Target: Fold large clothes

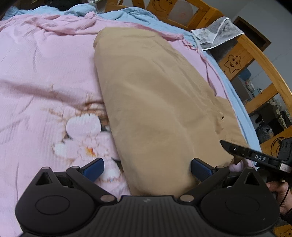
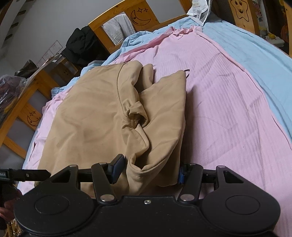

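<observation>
- Left wrist view: the left gripper [image 1: 147,168] is hovering low over the near end of a tan garment [image 1: 153,102], its blue-padded fingers [image 1: 94,170] standing spread wide, one over the quilt and one at the cloth's near edge, neither pressing on it.
- The tan garment is lying lengthwise on a pink floral quilt [image 1: 45,87], folded into a long band that is running away toward the wooden bed rail [image 1: 242,52].
- A blue sheet [image 1: 235,102] is showing along the quilt's right edge; a grey-and-white towel [image 1: 217,34] is hanging over the rail.
- The right gripper [image 1: 228,145] is entering from the right, its dark tip resting at the garment's corner.
- Right wrist view: the right gripper [image 2: 148,170] is sitting at the garment's near hem [image 2: 146,169], fingers partly spread with a bunched fold of tan cloth lying between them; whether the pads are pressing it cannot be told.
- The tan garment [image 2: 94,116] is lying on the pink quilt [image 2: 222,109], its waistband and a belt loop [image 2: 134,111] rumpled toward the middle.
- Dark clothing [image 2: 82,45] is draped over the headboard [image 2: 116,16].
</observation>
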Demonstrator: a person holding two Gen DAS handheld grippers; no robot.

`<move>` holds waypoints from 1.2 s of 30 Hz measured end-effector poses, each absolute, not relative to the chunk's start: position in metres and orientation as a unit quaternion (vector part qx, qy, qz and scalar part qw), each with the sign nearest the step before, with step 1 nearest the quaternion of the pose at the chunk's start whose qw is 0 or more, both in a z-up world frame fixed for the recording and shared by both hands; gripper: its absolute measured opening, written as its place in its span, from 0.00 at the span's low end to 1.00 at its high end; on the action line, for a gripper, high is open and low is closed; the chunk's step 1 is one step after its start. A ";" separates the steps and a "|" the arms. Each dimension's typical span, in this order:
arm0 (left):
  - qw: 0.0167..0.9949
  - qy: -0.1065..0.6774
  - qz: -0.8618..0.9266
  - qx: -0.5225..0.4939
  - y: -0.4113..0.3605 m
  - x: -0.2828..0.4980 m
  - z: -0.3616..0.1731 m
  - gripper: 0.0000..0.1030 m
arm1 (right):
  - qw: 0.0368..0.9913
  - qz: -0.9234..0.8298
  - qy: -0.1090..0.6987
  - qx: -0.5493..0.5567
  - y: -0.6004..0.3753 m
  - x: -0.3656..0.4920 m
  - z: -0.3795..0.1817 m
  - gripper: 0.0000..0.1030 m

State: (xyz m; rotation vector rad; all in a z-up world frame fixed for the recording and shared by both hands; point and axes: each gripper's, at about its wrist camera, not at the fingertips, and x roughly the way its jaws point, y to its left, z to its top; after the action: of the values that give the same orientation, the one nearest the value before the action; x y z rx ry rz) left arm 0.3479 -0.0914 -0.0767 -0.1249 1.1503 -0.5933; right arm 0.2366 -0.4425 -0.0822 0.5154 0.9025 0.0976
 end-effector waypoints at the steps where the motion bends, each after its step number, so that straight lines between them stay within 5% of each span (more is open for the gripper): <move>1: 0.798 0.530 -0.278 -0.063 -0.090 0.352 -0.075 1.00 | 0.867 0.046 0.432 0.245 -0.443 0.237 -0.082 0.56; 14: 0.772 0.533 -0.235 -0.256 -0.067 0.456 -0.108 0.94 | 0.859 0.044 0.440 0.258 -0.444 0.245 -0.082 0.57; 20: 0.772 0.550 -0.253 -0.194 -0.091 0.466 -0.109 0.86 | 0.855 0.047 0.445 0.264 -0.443 0.253 -0.083 0.57; 28: 0.814 0.525 -0.224 -0.113 -0.115 0.448 -0.077 0.59 | 0.874 0.053 0.445 0.186 -0.421 0.255 -0.069 0.17; 36: 0.844 0.478 -0.229 -0.081 -0.115 0.442 -0.027 0.43 | 0.918 0.081 0.372 0.114 -0.393 0.246 -0.023 0.09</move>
State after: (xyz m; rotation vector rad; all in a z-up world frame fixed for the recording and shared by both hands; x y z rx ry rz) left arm 0.4420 -0.1155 -0.0274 -0.1713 1.0086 -0.4825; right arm 0.2462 -0.3933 -0.0230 0.2343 0.7647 0.1657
